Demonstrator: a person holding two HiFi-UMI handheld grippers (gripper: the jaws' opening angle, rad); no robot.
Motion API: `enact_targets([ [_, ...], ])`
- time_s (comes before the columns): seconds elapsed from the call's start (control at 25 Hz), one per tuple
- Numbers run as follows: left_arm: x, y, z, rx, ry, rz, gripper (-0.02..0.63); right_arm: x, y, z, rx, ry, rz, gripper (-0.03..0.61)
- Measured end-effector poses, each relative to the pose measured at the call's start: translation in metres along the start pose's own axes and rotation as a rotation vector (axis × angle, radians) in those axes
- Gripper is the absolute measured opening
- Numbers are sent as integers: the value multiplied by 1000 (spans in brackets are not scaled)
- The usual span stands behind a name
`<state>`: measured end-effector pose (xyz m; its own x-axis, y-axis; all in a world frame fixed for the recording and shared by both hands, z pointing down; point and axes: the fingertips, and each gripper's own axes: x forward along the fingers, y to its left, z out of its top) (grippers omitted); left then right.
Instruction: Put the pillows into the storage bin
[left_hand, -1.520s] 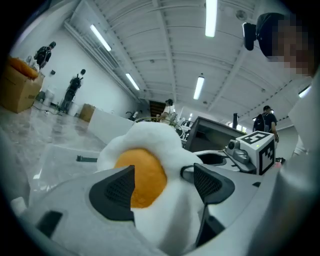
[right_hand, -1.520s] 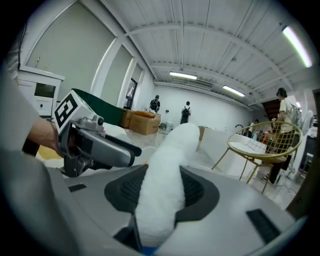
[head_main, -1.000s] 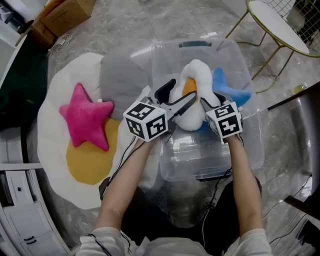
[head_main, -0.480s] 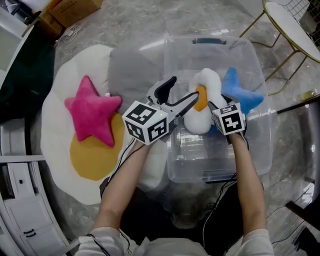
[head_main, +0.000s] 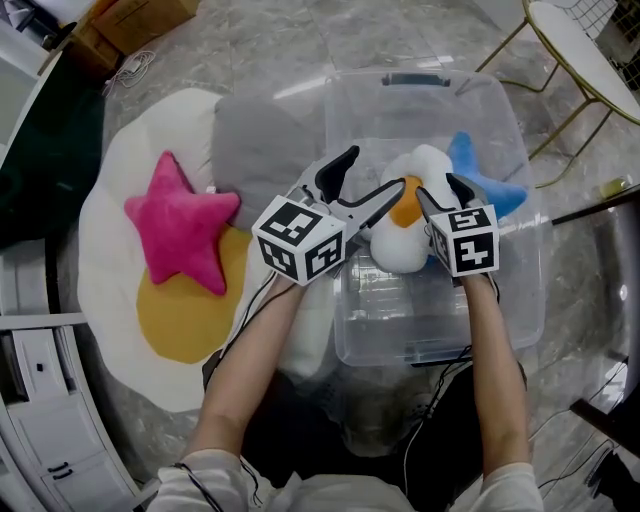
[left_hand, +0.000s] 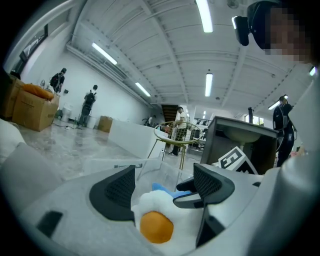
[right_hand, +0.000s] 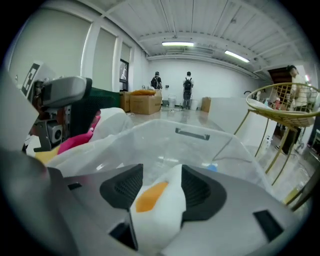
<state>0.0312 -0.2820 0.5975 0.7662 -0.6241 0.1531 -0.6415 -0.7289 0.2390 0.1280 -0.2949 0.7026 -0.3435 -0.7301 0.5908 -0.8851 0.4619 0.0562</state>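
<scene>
The small fried-egg pillow (head_main: 405, 232), white with an orange yolk, stands on edge inside the clear storage bin (head_main: 505, 300), at the centre of the head view. Its long axis runs from lower left to upper right of the frame, and it leans toward the blue star pillow (head_main: 482, 182) already lying in the bin's upper right. The right gripper (head_main: 440, 195) is the one on it. Its own view shows a fold of the pillow filling the gap between the pads, touching both. Those jaws have just been opening, so the hold looks loose, likely a release in progress. The left gripper (head_main: 372, 172) comes in from the left with its jaws wide apart. The pillow sits low between and beyond them and is touched by neither pad, though the nearer finger tip lies just beside the yolk. The drop therefore turns on the right hand, with the pillow straight ahead of it and the bin floor beneath. Left of the bin, a pink star pillow (head_main: 180, 228) rests on a large egg-shaped cushion (head_main: 120, 340), with a grey pillow (head_main: 262, 140) between it and the bin wall, all yet to be stored. The floor (head_main: 260, 45) is pale marble. A cardboard box (head_main: 135, 20) sits at the upper left, and a round gold-legged table (head_main: 575, 50) at the upper right.
</scene>
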Motion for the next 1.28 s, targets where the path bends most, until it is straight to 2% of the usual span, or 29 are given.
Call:
enact_targets([
  [0.08,0,3,2,-10,-15,13,374,-8,5,12,8,-40,8,233],
  [0.2,2,0,-3,-22,-8,30,371,-20,26,24,63,-98,91,233],
  [0.36,0,-5,-8,34,26,32,370,-31,61,42,78,-167,200,233],
  [0.52,-20,24,-10,22,34,123,370,-38,104,57,88,-248,308,233],
  [0.6,-40,43,-3,-6,16,195,370,-47,137,71,129,-303,400,233],
  [0.72,-77,67,29,-59,-51,301,370,-67,181,89,169,-374,532,233],
  [0.8,-105,80,51,-31,-81,359,370,-74,204,93,162,-394,588,233],
  [0.88,-146,96,54,41,-63,454,370,-78,225,92,145,-386,633,233],
  [0.96,-199,116,34,81,-16,599,370,-82,241,92,127,-380,678,234],
  [1.0,-225,127,16,74,9,679,370,-85,245,91,122,-379,699,234],
  [1.08,-267,146,-26,7,40,816,370,-88,241,82,118,-364,725,234],
  [1.16,-301,157,-64,-89,39,918,370,-89,233,68,126,-335,733,234],
  [1.28,-347,172,-100,-181,27,1077,370,-84,226,54,165,-276,754,235],
])
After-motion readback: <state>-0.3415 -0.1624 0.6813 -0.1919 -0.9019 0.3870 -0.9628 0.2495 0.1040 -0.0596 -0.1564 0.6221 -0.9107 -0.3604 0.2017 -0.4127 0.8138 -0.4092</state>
